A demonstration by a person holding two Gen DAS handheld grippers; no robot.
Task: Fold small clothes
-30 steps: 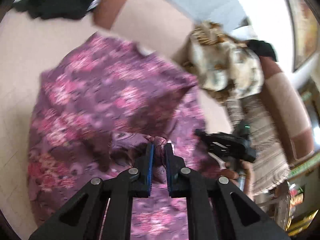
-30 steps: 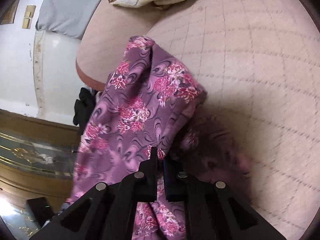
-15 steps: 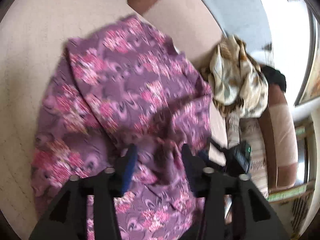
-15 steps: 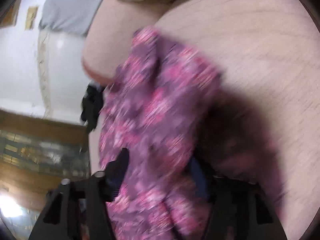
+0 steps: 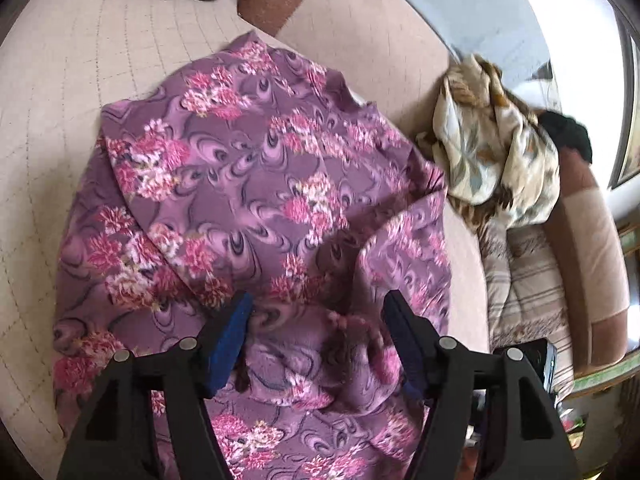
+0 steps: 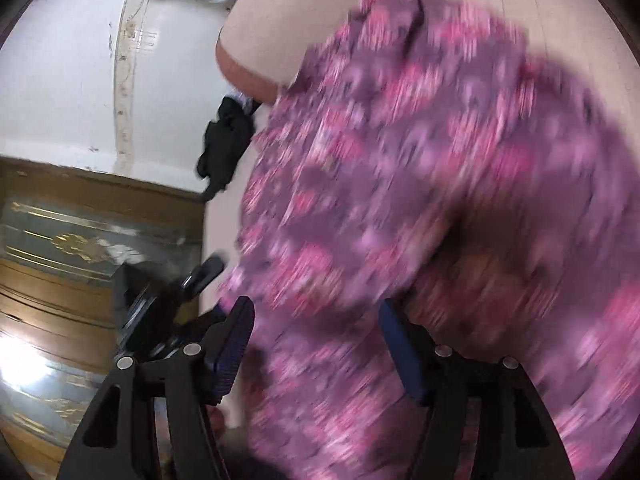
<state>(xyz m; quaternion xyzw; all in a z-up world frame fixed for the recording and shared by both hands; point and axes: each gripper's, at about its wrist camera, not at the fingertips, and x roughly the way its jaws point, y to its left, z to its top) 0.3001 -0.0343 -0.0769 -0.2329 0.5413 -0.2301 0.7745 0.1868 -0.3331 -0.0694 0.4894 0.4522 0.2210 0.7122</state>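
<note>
Left wrist view – cream floral cloth [image 5: 496, 152] heaped beside purple floral garment [image 5: 248, 184].

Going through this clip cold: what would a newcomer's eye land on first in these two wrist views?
The purple floral garment dominates, spread over the beige quilted sofa seat and filling most of both views. Next, the left tongs and right tongs at the bottom edges, jaws apart after just opening, with cloth lying between them but not pinched. A crumpled cream patterned cloth sits at the sofa's right end.
</note>
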